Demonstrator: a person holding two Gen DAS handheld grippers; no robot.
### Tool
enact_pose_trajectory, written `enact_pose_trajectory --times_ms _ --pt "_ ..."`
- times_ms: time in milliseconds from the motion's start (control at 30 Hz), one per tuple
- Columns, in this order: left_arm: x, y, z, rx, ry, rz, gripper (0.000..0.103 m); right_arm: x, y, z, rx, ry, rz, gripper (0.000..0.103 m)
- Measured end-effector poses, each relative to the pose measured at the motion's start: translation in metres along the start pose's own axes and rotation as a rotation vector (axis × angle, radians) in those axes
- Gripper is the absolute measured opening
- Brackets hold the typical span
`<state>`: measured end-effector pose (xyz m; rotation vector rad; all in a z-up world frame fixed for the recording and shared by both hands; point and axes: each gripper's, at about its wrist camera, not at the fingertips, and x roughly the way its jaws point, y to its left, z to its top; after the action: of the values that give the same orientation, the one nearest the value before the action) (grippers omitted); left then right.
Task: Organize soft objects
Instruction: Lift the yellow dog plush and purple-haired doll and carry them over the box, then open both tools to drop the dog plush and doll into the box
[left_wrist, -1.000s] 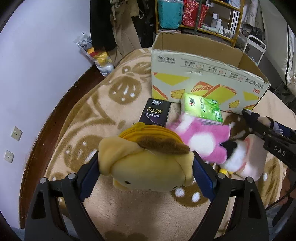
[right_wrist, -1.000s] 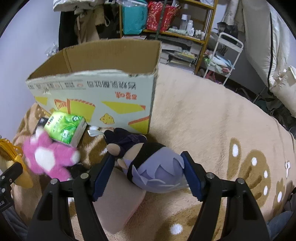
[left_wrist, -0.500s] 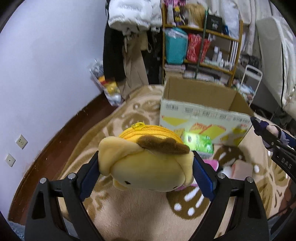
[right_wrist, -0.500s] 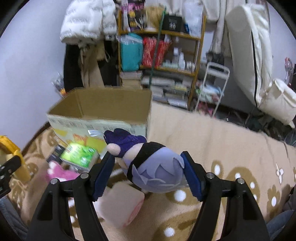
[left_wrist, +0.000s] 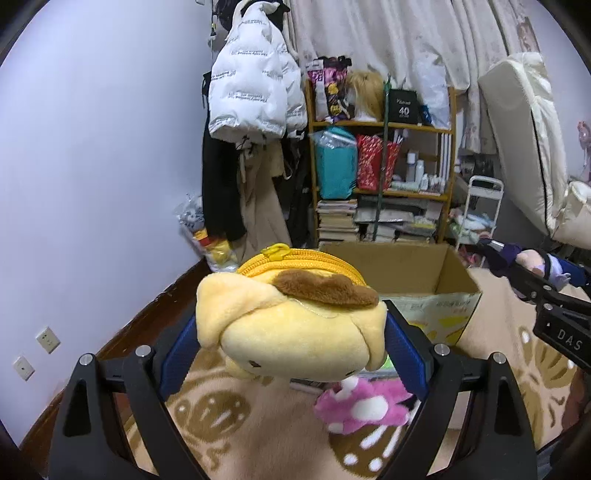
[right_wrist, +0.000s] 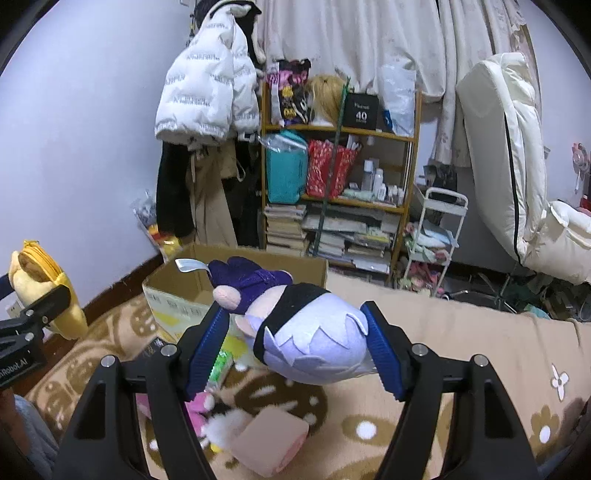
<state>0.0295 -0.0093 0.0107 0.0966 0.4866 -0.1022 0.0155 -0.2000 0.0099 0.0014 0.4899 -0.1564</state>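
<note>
An open brown cardboard box (left_wrist: 413, 271) stands on the beige brown-patterned blanket (right_wrist: 461, 332). In the air before it, the left gripper (left_wrist: 291, 341) has its blue-padded fingers pinching a yellow plush dog-face zip pouch (left_wrist: 291, 332). The right gripper (right_wrist: 295, 345) pinches a lilac-haired, purple-clad plush doll (right_wrist: 295, 332) by its head.

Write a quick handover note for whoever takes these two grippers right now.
Left gripper: shut on the yellow dog plush pouch, held in the air.
Right gripper: shut on the purple-haired plush doll, also aloft.
Cardboard box: open ahead; its floor is hidden.
Left on the blanket: pink plush toy, pink cushion, green tissue pack.
Probably next: drop both plushes in the box.
</note>
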Motion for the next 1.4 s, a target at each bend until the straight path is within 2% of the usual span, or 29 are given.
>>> enact_pose_trajectory --times_ms 300,600,833,1000,1133,1300,1400 --pt "0.008 -0.008 0.04 0.024 -0.078 -0.041 0.09 0.008 0.0 0.04 -0.001 -0.064 0.029 0.077" --pt "0.049 -0.028 0.077 0.114 -0.086 -0.068 0.09 0.036 -0.006 0.073 -0.012 -0.105 0.02 0.077" --pt "0.081 -0.04 0.07 0.142 -0.051 -0.077 0.09 0.06 -0.007 0.067 -0.02 -0.092 0.021 0.077" --pt "0.1 -0.046 0.058 0.143 -0.051 -0.079 0.09 0.082 -0.01 0.056 0.044 -0.036 0.091 0.077" --pt "0.114 -0.047 0.052 0.152 -0.024 -0.094 0.09 0.101 -0.008 0.044 0.036 -0.004 0.103 0.077" --pt "0.135 -0.048 0.044 0.136 0.041 -0.128 0.09 0.121 -0.015 0.032 0.06 0.037 0.121 0.077" --pt "0.148 -0.041 0.042 0.063 0.105 -0.183 0.09 0.131 -0.022 0.026 0.08 0.056 0.14 0.077"
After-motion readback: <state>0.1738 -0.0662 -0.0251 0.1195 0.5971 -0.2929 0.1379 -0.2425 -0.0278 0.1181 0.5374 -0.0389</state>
